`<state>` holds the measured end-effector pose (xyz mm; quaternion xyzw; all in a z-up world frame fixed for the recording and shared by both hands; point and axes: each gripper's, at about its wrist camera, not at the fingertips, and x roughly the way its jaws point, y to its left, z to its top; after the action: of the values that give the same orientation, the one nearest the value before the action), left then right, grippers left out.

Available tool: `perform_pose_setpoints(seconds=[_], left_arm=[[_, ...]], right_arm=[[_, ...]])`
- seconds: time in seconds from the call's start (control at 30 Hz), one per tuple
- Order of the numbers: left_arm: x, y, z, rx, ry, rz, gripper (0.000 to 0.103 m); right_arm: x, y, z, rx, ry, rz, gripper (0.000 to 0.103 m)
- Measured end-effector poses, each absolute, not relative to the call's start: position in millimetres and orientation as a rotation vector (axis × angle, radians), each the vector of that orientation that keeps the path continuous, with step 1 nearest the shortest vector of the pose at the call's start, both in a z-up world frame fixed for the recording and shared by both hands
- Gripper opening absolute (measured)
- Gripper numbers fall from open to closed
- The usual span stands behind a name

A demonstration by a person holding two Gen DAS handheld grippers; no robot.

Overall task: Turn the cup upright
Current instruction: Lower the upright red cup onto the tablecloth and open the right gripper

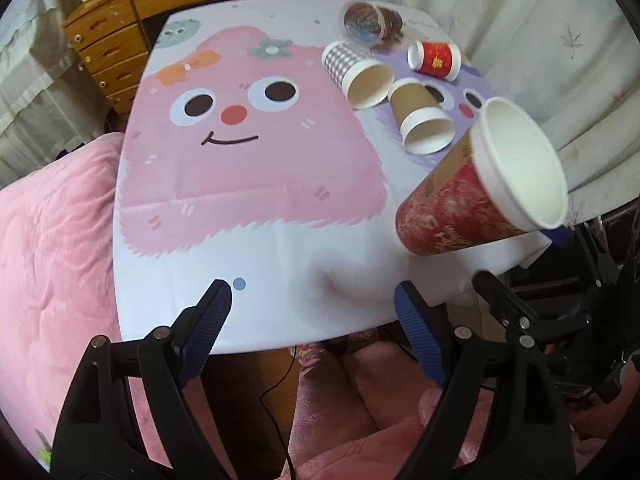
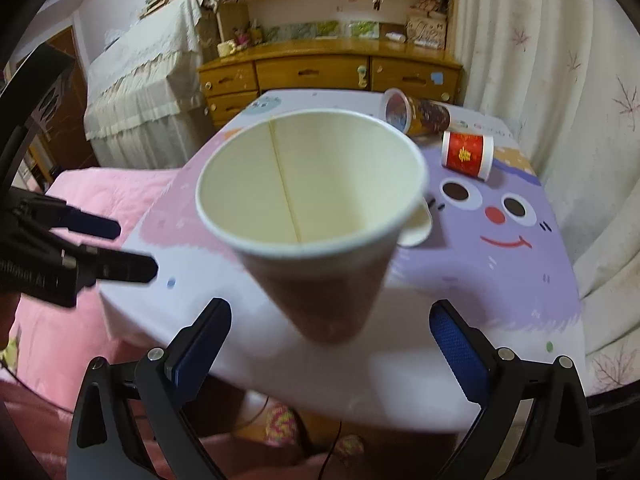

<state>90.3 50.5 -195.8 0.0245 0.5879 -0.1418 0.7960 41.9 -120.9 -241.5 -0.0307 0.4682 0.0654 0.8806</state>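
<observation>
Soft dim indoor light, fisheye-bent edges, blurred near cup (image 2: 312,216).

The cup (image 2: 312,216) looks like paper, matt cream inside with a mottled red printed outside. The counter (image 1: 248,168) wears a smooth printed cloth, faintly creased. Each tool (image 1: 316,320) has black plastic arms, ribbed blue pads (image 2: 458,344) and small metal pins.
</observation>
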Motion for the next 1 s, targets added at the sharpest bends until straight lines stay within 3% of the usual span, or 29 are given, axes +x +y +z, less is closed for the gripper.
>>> perform_pose_setpoints(seconds=[0.53,0.73,1.0], left_arm=[[45.0,27.4,-52.2,-0.009,0.972,-0.219,0.082],[12.8,14.4,-8.7,-0.057,0.859,-0.152,0.082],[-29.9,12.0,-10.0,-0.053,0.837,-0.079,0.082]], right_arm=[[17.9,-207.6,-93.1,0.146,1.231,-0.044,0.102],[4.6,-196.7,-56.1,0.231,1.126,-0.008,0.103],[-35.4,-170.3,-25.8,0.174,0.946,-0.019,0.103]])
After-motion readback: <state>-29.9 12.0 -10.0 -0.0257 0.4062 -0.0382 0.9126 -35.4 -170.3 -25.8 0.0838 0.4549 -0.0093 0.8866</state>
